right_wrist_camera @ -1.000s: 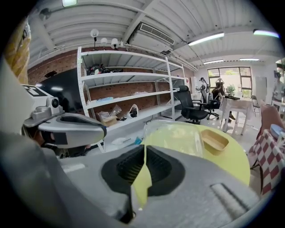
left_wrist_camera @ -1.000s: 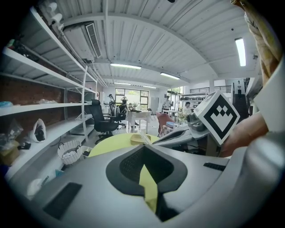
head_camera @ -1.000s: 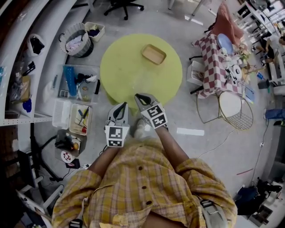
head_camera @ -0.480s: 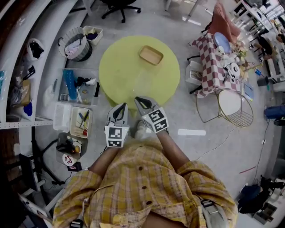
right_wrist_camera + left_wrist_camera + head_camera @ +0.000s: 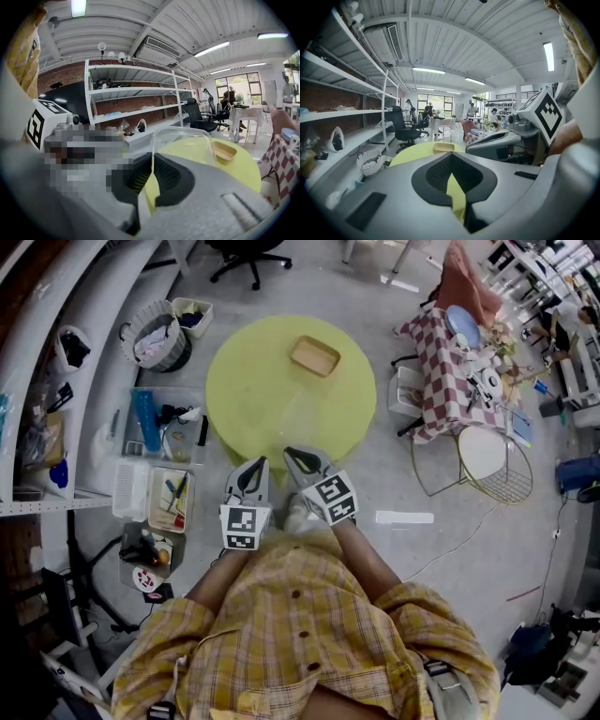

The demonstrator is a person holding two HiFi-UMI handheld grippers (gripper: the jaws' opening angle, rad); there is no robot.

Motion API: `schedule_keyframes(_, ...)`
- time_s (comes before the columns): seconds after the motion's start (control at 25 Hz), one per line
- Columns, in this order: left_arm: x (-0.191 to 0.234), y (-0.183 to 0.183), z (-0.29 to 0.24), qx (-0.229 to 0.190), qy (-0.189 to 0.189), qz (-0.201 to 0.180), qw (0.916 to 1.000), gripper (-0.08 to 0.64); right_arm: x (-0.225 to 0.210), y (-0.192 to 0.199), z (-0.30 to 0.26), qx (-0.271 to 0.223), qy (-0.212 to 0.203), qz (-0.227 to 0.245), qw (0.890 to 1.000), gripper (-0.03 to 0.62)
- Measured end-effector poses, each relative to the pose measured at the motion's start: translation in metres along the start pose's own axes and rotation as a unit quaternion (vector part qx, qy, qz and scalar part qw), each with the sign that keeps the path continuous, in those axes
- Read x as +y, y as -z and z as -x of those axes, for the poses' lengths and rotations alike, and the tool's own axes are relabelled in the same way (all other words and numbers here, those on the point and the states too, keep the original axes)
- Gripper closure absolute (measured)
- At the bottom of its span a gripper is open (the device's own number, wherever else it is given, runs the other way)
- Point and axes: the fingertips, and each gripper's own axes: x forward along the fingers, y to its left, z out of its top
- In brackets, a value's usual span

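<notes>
A round yellow table (image 5: pixel 272 395) stands in front of me with a shallow wooden tray (image 5: pixel 315 356) on its far side. A clear plastic container (image 5: pixel 180 143) sits on the near part of the table, just beyond my right gripper's tips. My left gripper (image 5: pixel 253 468) and right gripper (image 5: pixel 294 456) hover side by side over the table's near edge, apart from everything. In the left gripper view the left gripper (image 5: pixel 452 177) has its jaws together with nothing between them. The right gripper (image 5: pixel 151 174) is likewise shut and empty.
Clear bins of tools (image 5: pixel 164 418) and a round basket (image 5: pixel 155 331) lie on the floor left of the table, beside long shelves (image 5: pixel 37 381). A checkered-cloth table (image 5: pixel 459 371), a wire side table (image 5: pixel 487 465) and an office chair (image 5: pixel 248 251) stand around.
Both grippers stay nearly where they were. The views have shifted slightly; the clear container now shows more fully beyond the right gripper, and the left gripper sits higher in the right gripper view.
</notes>
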Motion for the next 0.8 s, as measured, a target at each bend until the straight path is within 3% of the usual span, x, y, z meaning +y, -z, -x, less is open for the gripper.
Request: schedule_keyframes(0.8,-0.006,-0.005,0.000,-0.005,0.011,-0.003,0.9999,0.557,0.007,-0.004,0.020,-0.017,0.009,-0.005,1.000,0.581)
